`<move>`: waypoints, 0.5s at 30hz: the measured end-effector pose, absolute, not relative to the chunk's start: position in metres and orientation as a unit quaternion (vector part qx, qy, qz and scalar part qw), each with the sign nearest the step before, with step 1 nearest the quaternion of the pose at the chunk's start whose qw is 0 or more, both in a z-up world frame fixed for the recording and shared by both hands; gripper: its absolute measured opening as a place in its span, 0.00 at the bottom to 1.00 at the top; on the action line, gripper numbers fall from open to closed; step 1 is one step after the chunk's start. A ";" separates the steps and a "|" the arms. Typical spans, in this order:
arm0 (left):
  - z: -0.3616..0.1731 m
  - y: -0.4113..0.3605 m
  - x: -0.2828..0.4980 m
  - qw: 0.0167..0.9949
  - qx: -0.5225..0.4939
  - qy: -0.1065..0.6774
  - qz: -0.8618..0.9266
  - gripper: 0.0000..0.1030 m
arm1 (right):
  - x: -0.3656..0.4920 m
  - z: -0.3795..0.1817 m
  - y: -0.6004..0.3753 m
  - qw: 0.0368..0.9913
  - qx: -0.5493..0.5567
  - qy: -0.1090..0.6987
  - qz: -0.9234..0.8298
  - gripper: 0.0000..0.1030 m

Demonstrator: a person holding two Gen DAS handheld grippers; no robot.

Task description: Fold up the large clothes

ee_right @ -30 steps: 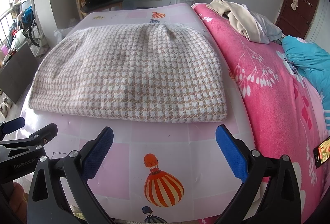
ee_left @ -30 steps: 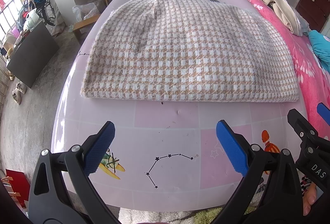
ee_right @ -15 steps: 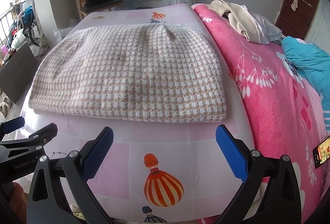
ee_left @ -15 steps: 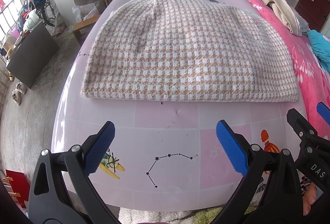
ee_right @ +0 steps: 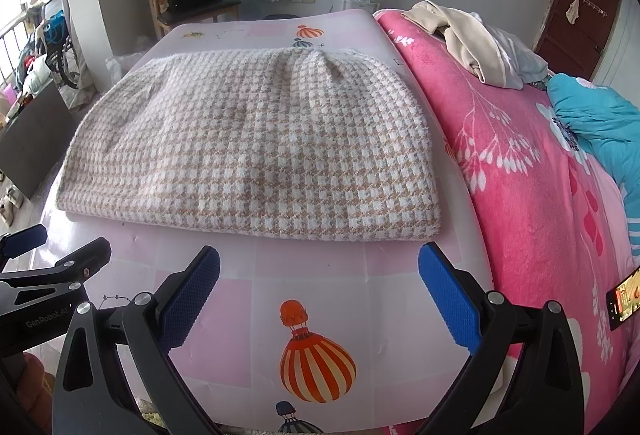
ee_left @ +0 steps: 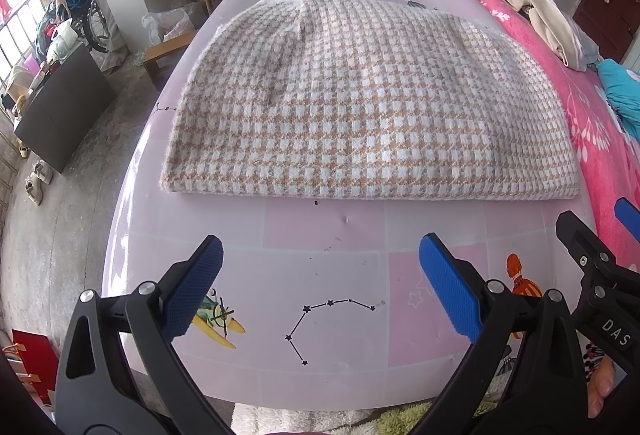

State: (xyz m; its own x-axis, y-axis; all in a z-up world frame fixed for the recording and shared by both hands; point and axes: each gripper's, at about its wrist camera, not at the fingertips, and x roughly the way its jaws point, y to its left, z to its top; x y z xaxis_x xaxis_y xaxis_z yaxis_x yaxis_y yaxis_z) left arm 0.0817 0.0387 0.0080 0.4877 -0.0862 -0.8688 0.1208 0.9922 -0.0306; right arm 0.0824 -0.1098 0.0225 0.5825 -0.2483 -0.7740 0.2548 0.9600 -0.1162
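- Almost nothing is moving since the earlier frames: both tools are hovering in the same spots, and the houndstooth garment (ee_left: pixel 360 107) is lying unchanged, apart from a very slight shift of the left wrist view.
- That stillness is suggesting a pause between folds; the garment is already looking doubled over, with a thick folded edge facing the tools, so the task is probably well along.
- The left tool (ee_left: pixel 320 287) is standing wide open at the bottom of its frame, holding nothing, above the bare pink tabletop (ee_left: pixel 320 235).
- The right tool (ee_right: pixel 320 295) is likewise gaping wide and empty, hovering over the balloon print (ee_right: pixel 316 367) at lower centre.
- The garment is filling the middle of both views, its near edge lying well clear of both tools.
- Its left edge is sitting near the tabletop's drop to the floor at the left of the frame; its right edge is lying just beside the pink blanket (ee_right: pixel 540 175).
- Open room is remaining along the near strip of tabletop; a phone (ee_right: pixel 624 295) is resting at the right edge.
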 end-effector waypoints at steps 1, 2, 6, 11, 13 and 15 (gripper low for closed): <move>0.009 0.039 0.082 0.862 0.017 0.503 -0.060 0.92 | 0.083 0.022 -0.110 0.889 0.004 0.435 -0.141 0.94; 0.008 0.039 0.082 0.862 0.017 0.503 -0.060 0.92 | 0.082 0.023 -0.110 0.889 0.004 0.435 -0.141 0.94; 0.008 0.039 0.082 0.862 0.017 0.503 -0.060 0.92 | 0.083 0.023 -0.110 0.889 0.004 0.435 -0.141 0.94; 0.008 0.039 0.082 0.862 0.017 0.503 -0.060 0.92 | 0.083 0.023 -0.110 0.889 0.004 0.435 -0.140 0.94; 0.007 0.039 0.082 0.862 0.017 0.503 -0.060 0.92 | 0.083 0.022 -0.110 0.889 0.003 0.435 -0.141 0.94; 0.008 0.039 0.082 0.862 0.017 0.503 -0.060 0.92 | 0.083 0.023 -0.110 0.889 0.004 0.435 -0.140 0.94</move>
